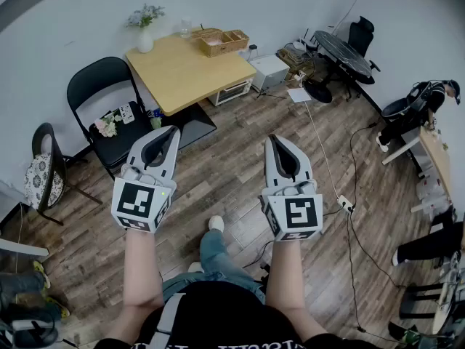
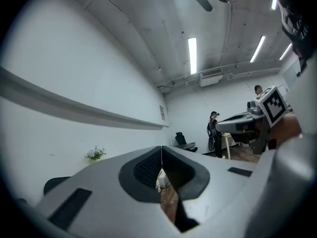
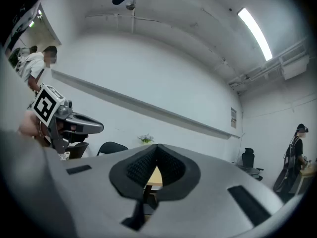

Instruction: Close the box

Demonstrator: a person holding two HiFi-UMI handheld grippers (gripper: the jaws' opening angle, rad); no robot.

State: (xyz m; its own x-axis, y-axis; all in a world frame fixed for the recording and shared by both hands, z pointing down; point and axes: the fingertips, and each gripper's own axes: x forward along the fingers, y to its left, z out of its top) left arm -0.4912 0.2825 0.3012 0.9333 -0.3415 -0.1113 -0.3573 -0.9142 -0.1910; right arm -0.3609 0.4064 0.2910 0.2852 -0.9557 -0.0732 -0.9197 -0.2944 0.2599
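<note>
Both grippers are held up in front of the person, well short of the table. My left gripper (image 1: 173, 130) is shut, its jaw tips meeting with nothing between them (image 2: 161, 148). My right gripper (image 1: 275, 139) is likewise shut and empty (image 3: 157, 146). An open tan woven box (image 1: 224, 42) sits on the far corner of a light wooden table (image 1: 185, 75), a good way ahead of both grippers. In the left gripper view, the right gripper (image 2: 270, 108) shows off to the right. In the right gripper view, the left gripper (image 3: 54, 115) shows off to the left.
A black folding chair (image 1: 109, 115) stands left of the table and a white vase of flowers (image 1: 145, 38) sits on it. A white cabinet (image 1: 269, 71) is on the floor to the table's right. Cables (image 1: 341, 195) cross the wood floor; office chairs (image 1: 349, 46) stand at far right.
</note>
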